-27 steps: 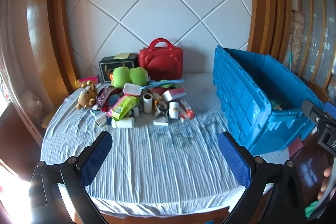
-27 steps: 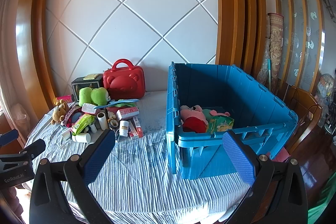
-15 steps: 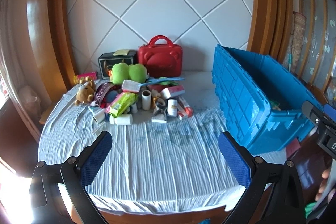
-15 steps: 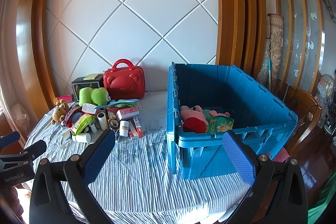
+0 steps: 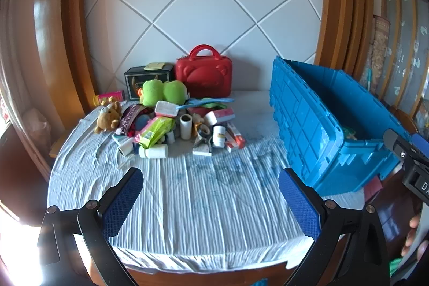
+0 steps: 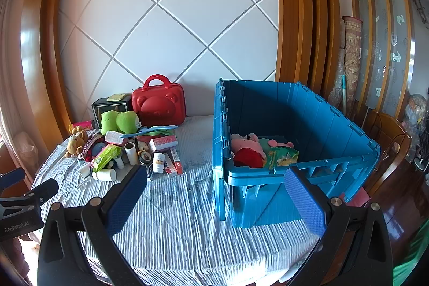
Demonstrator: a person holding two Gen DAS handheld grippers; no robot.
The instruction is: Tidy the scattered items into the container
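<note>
Left gripper (image 5: 210, 201): spread wide, empty, low over the bare cloth (image 5: 203, 195) short of the pile (image 5: 174, 122).
Right gripper (image 6: 215, 199): spread wide, empty, facing the near corner of the bin (image 6: 295, 170).
Risk, pile: packed tight and overlapping, so a reach for one piece likely knocks its neighbours; the white bottle (image 5: 154, 151) lying on its side at the front edge could roll off toward the table rim.
Risk, upright pieces: the paper roll (image 5: 185, 126) and small jar (image 5: 219, 136) stand on end among clutter, easy to tip with a passing finger.
Risk, cloth: loose and rippled, liable to bunch or drag under a low finger and shift the whole heap.
Risk, bin: tall wall just beside the pile, so a low carry could clip the rim and drop the piece outside.
Pile, place: far left half of the table, in front of the red case (image 5: 203, 78) and dark box (image 5: 148, 79).
Pile, look: green plush (image 5: 163, 91), small bear (image 5: 108, 117), green packet (image 5: 154, 130), pink-and-white box (image 5: 219, 115), red carton (image 5: 236, 137); smaller bits underneath hard to make out, possibly tape.
Bin, look: blue, open, mostly hollow, holding a pink plush (image 6: 245, 145) and a green-yellow packet (image 6: 283, 156) at its floor.
</note>
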